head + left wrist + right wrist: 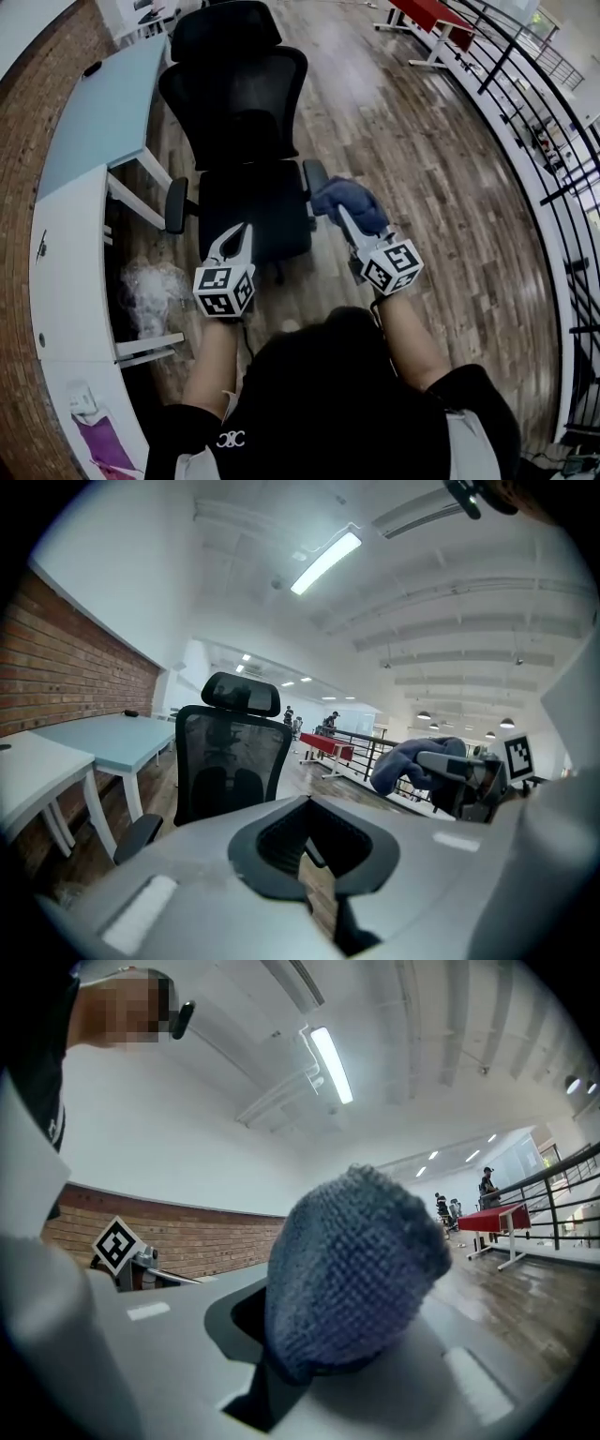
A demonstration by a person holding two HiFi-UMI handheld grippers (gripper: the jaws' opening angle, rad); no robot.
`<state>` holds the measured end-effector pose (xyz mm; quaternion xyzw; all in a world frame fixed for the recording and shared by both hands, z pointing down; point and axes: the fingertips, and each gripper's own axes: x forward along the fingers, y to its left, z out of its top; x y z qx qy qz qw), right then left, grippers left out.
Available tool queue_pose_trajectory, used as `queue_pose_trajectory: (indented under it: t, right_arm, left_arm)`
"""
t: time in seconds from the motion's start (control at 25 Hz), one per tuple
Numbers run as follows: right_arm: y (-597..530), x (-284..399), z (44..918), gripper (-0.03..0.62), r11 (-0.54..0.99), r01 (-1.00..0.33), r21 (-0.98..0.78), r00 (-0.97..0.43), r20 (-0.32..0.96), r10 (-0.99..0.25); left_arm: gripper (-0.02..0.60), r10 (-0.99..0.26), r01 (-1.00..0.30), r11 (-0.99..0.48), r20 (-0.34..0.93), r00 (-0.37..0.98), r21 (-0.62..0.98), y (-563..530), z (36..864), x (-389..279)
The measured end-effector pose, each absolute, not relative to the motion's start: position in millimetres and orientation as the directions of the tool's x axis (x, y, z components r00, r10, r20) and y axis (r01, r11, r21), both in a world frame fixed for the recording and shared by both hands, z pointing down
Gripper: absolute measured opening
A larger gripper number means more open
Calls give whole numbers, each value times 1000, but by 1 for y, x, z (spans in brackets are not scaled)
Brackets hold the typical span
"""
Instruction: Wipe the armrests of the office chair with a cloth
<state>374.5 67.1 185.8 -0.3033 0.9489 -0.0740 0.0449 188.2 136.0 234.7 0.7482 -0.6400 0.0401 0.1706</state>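
The right gripper (pixel 349 221) pinches a bunched blue cloth (pixel 351 199) in its jaws, held just right of the chair's (pixel 239 94) right armrest (pixel 315 178), likely ready to rub it; whether they touch, I cannot tell. The left gripper (pixel 234 242) hangs empty over the seat's near edge, jaws pressed together, out of the way. The left armrest (pixel 175 204) sits close to the desks (pixel 103 112) at left, where crumpled plastic (pixel 150 286) lies on the floor, so reaching it may be tight. A railing (pixel 525 84) runs far right, well apart.

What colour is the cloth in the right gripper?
The cloth is blue-grey; right gripper view shows it best.
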Motion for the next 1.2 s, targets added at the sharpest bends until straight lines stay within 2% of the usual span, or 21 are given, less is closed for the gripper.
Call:
queue_pose_trajectory:
  t: [0.28,0.6,0.8,0.92,1.2]
  right_arm:
    - [127,418,168,66,818,-564,-116,-817,-71,-573]
    - [233,523,176,67,838,-529,-132,-836,-90,-542]
    - [302,575,203,67,837,-532,-128,-839,-53,-542]
    - [337,592,207,67,842,-521,-137,-847,-39,-531]
    - [385,606,188,67,852,-509,-118,-854,-54,-518]
  left_arm:
    - [6,-958,-977,-109,244,153,182,188,218,225]
    - [6,-968,-983,-108,210,138,148,281,214,332]
    - [6,-964,-984,-59,247,100,168,366,243,384]
    - [6,-953,-985,-54,286,100,165,410,251,409]
    - [6,-960,-990,-60,264,92,128,454,226,436]
